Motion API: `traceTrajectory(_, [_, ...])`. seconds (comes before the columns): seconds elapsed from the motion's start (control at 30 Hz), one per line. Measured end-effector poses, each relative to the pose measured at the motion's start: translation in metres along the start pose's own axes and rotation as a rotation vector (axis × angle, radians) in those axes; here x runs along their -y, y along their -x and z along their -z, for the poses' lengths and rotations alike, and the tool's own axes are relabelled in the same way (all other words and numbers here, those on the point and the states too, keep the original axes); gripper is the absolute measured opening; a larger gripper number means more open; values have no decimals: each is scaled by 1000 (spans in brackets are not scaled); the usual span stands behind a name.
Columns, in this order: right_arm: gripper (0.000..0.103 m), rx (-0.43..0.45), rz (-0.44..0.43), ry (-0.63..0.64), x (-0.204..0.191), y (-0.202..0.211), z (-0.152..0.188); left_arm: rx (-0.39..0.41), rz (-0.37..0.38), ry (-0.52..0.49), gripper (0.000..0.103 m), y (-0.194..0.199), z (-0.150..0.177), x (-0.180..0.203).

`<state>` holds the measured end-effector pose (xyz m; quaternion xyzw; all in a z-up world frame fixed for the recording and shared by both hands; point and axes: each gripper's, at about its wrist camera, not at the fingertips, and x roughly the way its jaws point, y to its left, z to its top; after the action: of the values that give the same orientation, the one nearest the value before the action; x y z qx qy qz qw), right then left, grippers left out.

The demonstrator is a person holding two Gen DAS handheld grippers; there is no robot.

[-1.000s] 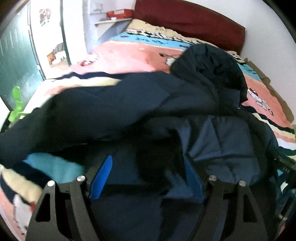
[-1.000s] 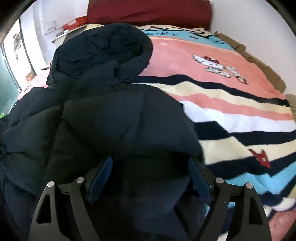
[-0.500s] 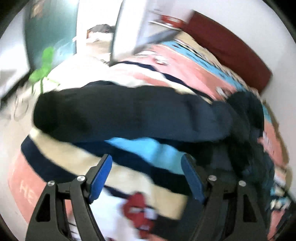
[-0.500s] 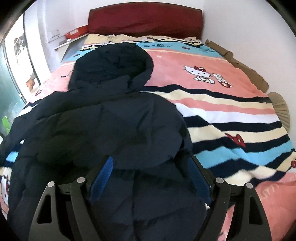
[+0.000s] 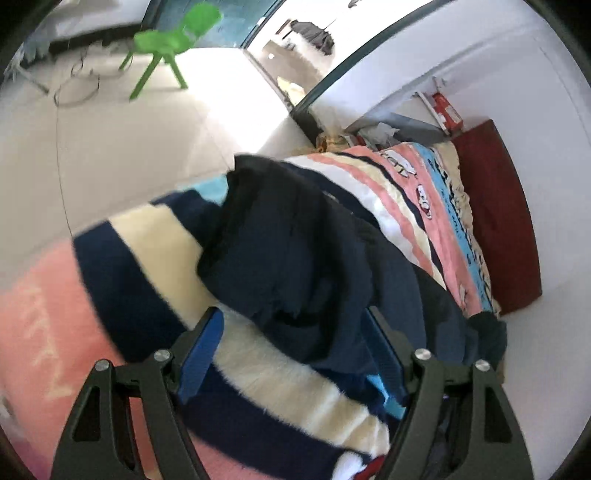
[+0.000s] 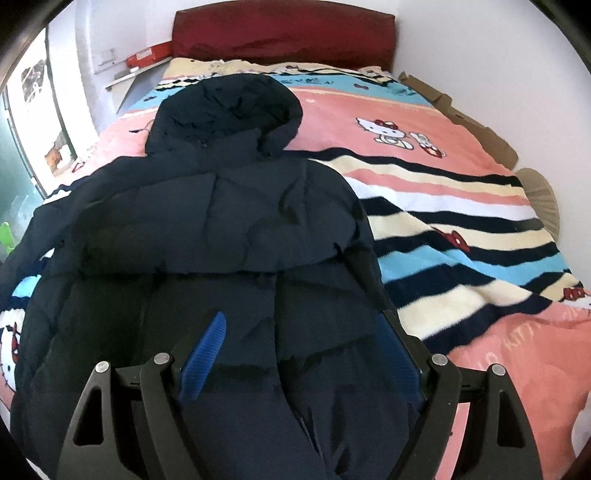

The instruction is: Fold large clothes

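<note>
A dark navy hooded puffer jacket [image 6: 236,229] lies on the bed, hood [image 6: 225,110] toward the headboard, its right sleeve folded across the chest. My right gripper [image 6: 299,347] is open and hovers over the jacket's lower body. In the left wrist view the jacket's left sleeve [image 5: 295,251] stretches out across the striped blanket toward the bed's edge. My left gripper [image 5: 295,350] is open, just short of the sleeve, its right finger touching or beside the dark fabric.
The bed has a striped pink, blue and cream cartoon blanket [image 6: 461,229] and a dark red headboard [image 6: 284,33]. A wall runs along the right side. Beyond the left edge are pale floor [image 5: 129,147], a green plastic chair [image 5: 173,40] and a shelf with a red box [image 6: 147,57].
My left gripper has swung left off the jacket body toward the outstretched sleeve at the bed's edge. My right gripper has pulled back and up, showing more of the jacket.
</note>
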<state>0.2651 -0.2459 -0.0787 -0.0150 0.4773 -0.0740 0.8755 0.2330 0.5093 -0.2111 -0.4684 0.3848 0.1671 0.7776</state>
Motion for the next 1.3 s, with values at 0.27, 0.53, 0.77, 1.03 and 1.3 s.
traceTrajectory(0.27, [82, 6, 30, -6, 14, 15, 8, 16, 57, 245, 74, -27, -19, -17])
traceTrajectory(0.53, [82, 13, 35, -56, 41, 30, 28, 21, 60, 318, 17, -38, -23, -22])
traceTrajectory(0.77, [82, 19, 33, -91, 68, 36, 44, 69, 79, 183, 11, -11, -23, 9])
traceTrajectory(1.03, [82, 44, 1, -106, 87, 37, 52, 104, 192, -20, 11, 40, -4, 90])
traceTrajectory(1.3, [82, 80, -23, -96, 104, 38, 57, 107, 266, -224, 10, 75, 42, 202])
